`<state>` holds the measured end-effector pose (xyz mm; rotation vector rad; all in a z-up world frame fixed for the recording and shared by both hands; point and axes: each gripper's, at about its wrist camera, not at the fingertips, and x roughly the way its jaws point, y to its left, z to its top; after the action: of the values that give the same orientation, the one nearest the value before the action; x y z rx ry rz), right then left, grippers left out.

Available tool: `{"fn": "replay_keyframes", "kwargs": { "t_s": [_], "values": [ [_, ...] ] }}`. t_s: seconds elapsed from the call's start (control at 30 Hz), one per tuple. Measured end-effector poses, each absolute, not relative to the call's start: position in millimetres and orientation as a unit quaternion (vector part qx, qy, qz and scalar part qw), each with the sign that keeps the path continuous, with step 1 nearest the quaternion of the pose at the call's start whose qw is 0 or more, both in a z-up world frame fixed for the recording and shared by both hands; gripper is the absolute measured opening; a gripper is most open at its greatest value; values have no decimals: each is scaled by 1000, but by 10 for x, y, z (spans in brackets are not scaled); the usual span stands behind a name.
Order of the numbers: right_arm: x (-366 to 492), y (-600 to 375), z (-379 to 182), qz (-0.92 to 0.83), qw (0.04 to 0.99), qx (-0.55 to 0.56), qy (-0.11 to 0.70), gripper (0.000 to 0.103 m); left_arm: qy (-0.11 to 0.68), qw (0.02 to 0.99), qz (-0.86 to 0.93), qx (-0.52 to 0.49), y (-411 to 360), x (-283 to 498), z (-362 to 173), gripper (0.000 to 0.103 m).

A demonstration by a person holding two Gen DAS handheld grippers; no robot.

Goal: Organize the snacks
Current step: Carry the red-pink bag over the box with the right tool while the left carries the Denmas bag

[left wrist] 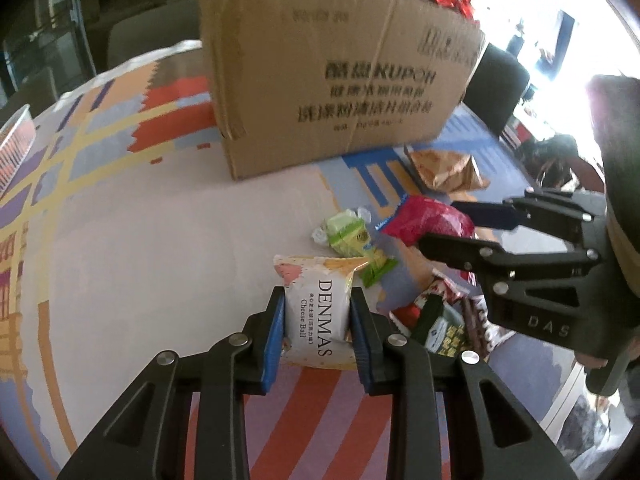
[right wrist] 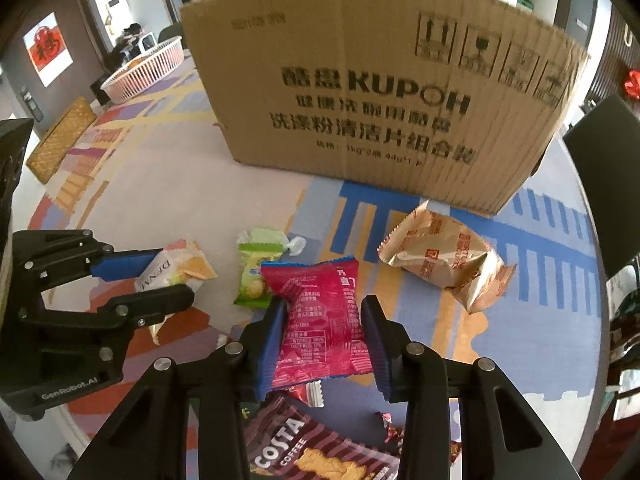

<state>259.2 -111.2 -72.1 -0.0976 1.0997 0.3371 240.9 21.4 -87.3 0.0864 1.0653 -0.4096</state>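
A white DENMAS Cheese Ball packet (left wrist: 316, 316) lies on the patterned tablecloth, and my left gripper (left wrist: 318, 300) is shut on it, blue pads pressing both sides. The same left gripper (right wrist: 174, 276) shows at the left of the right wrist view, holding that packet (right wrist: 176, 268). My right gripper (right wrist: 324, 312) is shut on a red snack packet (right wrist: 320, 320), which is crinkled at the left pad. In the left wrist view the right gripper (left wrist: 440, 226) grips the red packet (left wrist: 428, 220) at the right. A big open cardboard box (right wrist: 380, 100) stands just behind the snacks.
A green packet (right wrist: 256, 276) lies between the two held packets and a tan foil packet (right wrist: 444, 260) lies near the box. A Costa Coffee biscuit pack (right wrist: 304, 448) and other wrappers sit close under my right gripper. A white basket (right wrist: 144, 68) and a woven mat (right wrist: 60, 140) are far left.
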Motion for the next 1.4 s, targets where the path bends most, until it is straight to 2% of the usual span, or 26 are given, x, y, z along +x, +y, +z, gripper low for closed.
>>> {"fn": "replay_keyframes", "kwargs": {
  "t_s": [0.57,1.07,1.4],
  "values": [
    [2403,-1283,-40,145,888,-26,436,40,428,885,-184,-8,205,2400,-191,31],
    [2616,-1411,765,134,929,14,344,40,348,920,-181,-20,124,2631,588,31],
    [2857,-1505,1146,126,942,22,309,40,329,927,-178,-9,41,2971,912,31]
  ]
}}
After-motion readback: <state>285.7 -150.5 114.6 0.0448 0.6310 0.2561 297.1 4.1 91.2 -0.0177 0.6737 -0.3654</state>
